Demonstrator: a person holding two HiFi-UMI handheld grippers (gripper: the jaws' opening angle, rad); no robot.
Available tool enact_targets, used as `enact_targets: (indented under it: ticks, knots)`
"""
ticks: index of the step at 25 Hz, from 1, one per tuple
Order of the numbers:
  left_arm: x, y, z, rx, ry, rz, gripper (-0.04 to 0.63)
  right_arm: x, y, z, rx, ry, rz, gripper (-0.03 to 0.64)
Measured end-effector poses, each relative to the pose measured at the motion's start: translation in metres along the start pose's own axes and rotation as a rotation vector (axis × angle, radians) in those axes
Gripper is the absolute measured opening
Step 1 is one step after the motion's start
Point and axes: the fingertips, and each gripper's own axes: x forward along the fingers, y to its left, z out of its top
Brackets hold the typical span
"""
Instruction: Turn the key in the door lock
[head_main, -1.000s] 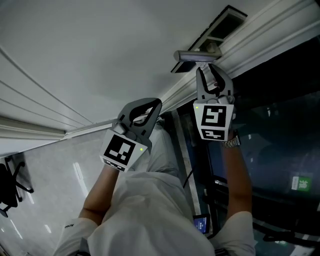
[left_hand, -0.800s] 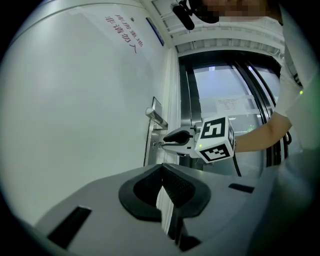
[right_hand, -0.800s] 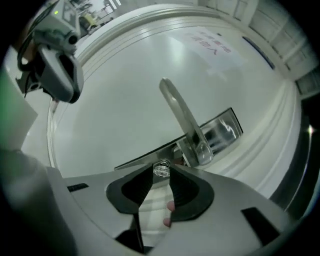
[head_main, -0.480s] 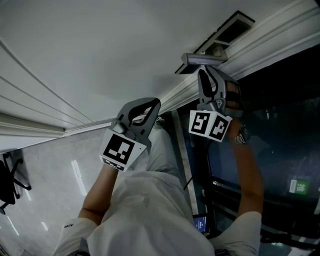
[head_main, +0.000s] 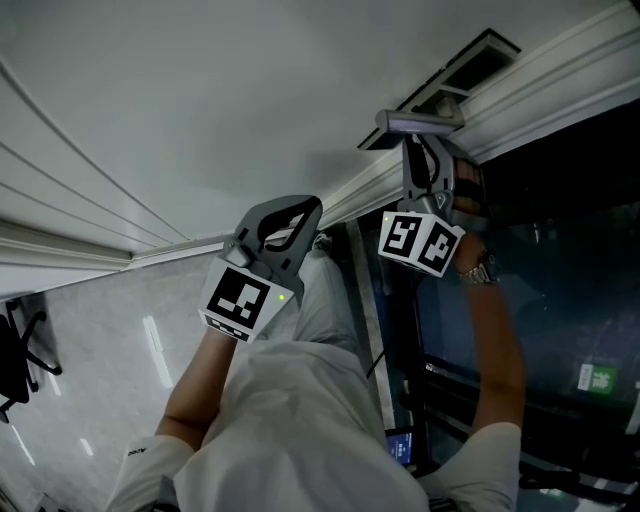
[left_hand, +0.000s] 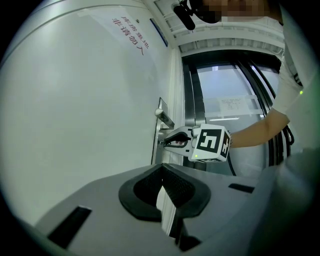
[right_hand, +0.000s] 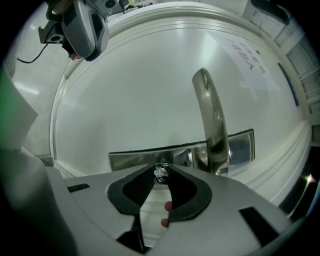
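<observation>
A small silver key (right_hand: 160, 173) sticks out of the steel lock plate (right_hand: 131, 159) on the white door, beside the lever handle (right_hand: 212, 115). My right gripper (right_hand: 160, 168) is shut on the key's head. Its jaws have just been closing, with the key pinched between the tips. In the head view the right gripper (head_main: 420, 148) points up at the plate just below the handle (head_main: 418, 122). My left gripper (head_main: 304, 209) hangs near the door to the left, shut and holding nothing. From the left gripper view, the right gripper (left_hand: 167, 141) meets the plate under the handle (left_hand: 165, 116).
The white door (head_main: 200, 110) fills the upper left of the head view, with ribbed trim along its edge. Dark glass panels (head_main: 560, 260) stand to the right. The person's white-shirted body (head_main: 300, 430) fills the bottom. A pale tiled floor (head_main: 90, 340) shows at left.
The right gripper has rolled about its own axis on the key, its marker cube now tilted. The left gripper has stayed in place.
</observation>
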Motion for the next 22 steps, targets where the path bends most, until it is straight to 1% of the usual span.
enact_targets:
  ticks: [5,10,14,17,22]
  knots:
    - [-0.006,0.006,-0.003,-0.008,0.008,0.019,0.006,0.001,0.000,-0.001,0.002,-0.005,-0.033,0.083]
    - [-0.009,0.007,-0.002,0.003,0.008,0.025,0.005,0.008,0.000,-0.003,-0.065,-0.006,-0.083,0.077]
    - [-0.013,0.010,-0.001,-0.001,0.008,0.036,0.005,0.007,-0.001,-0.002,-0.047,-0.003,-0.085,0.072]
    - [-0.014,0.011,-0.002,-0.004,0.009,0.045,0.005,0.007,-0.002,-0.001,-0.007,-0.023,-0.106,0.071]
    - [-0.014,0.009,-0.002,-0.003,0.008,0.045,0.006,0.005,-0.006,-0.001,0.134,-0.034,-0.111,0.067]
